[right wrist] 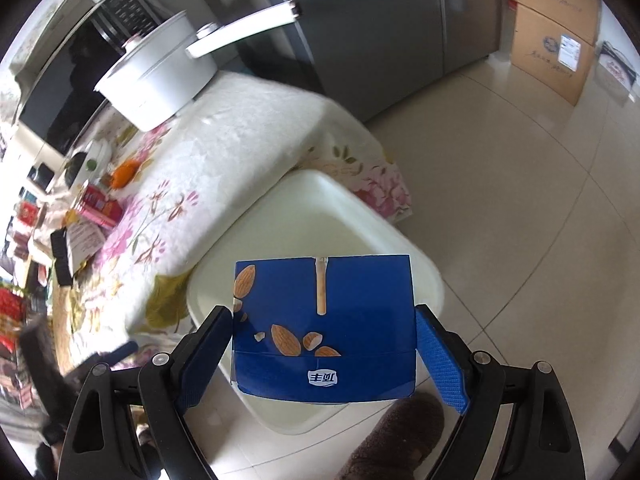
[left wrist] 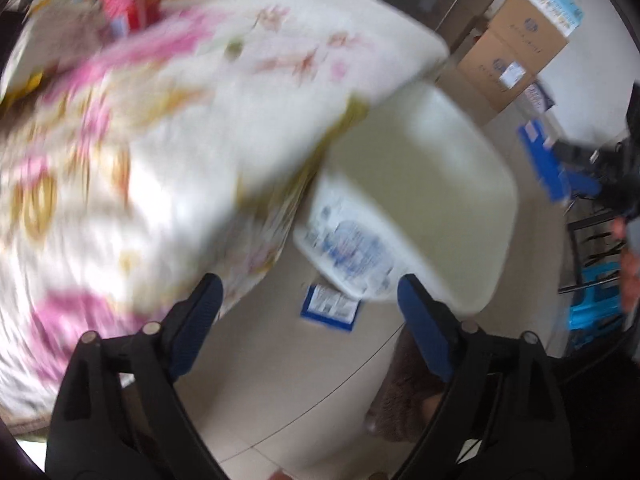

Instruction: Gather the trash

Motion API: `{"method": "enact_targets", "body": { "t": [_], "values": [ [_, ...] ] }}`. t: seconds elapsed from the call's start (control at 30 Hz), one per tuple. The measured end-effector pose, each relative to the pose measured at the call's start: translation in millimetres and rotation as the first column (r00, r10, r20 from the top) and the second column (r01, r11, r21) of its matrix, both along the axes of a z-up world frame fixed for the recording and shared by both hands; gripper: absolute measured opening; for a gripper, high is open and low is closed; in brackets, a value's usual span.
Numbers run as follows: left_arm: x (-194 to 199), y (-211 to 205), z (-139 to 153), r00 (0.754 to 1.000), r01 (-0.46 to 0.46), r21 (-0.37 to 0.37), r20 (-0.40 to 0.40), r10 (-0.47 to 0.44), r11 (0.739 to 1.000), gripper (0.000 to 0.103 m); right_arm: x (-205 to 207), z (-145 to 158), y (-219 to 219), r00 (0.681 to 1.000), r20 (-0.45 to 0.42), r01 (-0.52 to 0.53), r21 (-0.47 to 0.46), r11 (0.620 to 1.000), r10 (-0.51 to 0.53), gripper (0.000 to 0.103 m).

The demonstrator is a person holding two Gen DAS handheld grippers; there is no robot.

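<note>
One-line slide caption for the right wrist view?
Right gripper holds a blue almond carton above the white bin beside the floral-clothed table.

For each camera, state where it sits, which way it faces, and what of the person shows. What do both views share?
Left wrist: on the left tongs, facing down at a white bin; a brown slipper shows.
Right wrist: on the right tongs, facing down over the bin, gripping a blue carton; slipper shows.
Shared: bin, slipper, floral tablecloth.

Home kitchen-dining area: floral tablecloth (right wrist: 168, 216) on table, white saucepan (right wrist: 156, 80) far left, grey refrigerator (right wrist: 360, 32) behind, cardboard boxes (right wrist: 556, 28) far right, tiled floor (right wrist: 520, 200).
</note>
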State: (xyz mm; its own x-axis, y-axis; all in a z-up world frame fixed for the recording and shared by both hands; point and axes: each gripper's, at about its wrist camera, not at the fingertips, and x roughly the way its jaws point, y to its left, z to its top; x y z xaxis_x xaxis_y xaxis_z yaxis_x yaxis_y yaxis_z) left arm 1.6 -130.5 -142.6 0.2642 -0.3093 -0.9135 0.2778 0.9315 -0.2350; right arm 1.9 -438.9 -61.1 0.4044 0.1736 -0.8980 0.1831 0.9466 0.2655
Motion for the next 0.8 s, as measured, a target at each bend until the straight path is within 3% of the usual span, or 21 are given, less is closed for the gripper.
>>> {"method": "enact_targets", "body": {
  "t": [0.13,0.23,0.43,0.8],
  "values": [
    [-33,-9,-55,0.998,-0.005,0.044,-0.054,0.007,0.999,0.102,-4,-2,6,0.999,-0.013,-0.039,0.016,0.999,0.039,0.091],
    [-51,-30,-99,0.993,0.075,0.06,-0.091,-0.069,0.995,0.102,-7,2,4,0.998,-0.002,-0.055,0.023,0.998,0.055,0.091],
    [-63,-62,-171,0.974,0.224,0.124,-0.047,-0.219,0.967,0.102,-10,10,-1,0.998,0.021,-0.068,0.019,0.998,0.068,0.091],
    [-46,-94,-234,0.974,0.226,0.021,0.02,-0.227,0.974,0.102,0,17,-7,0.996,0.026,-0.089,-0.034,0.995,0.09,0.091]
  ]
}}
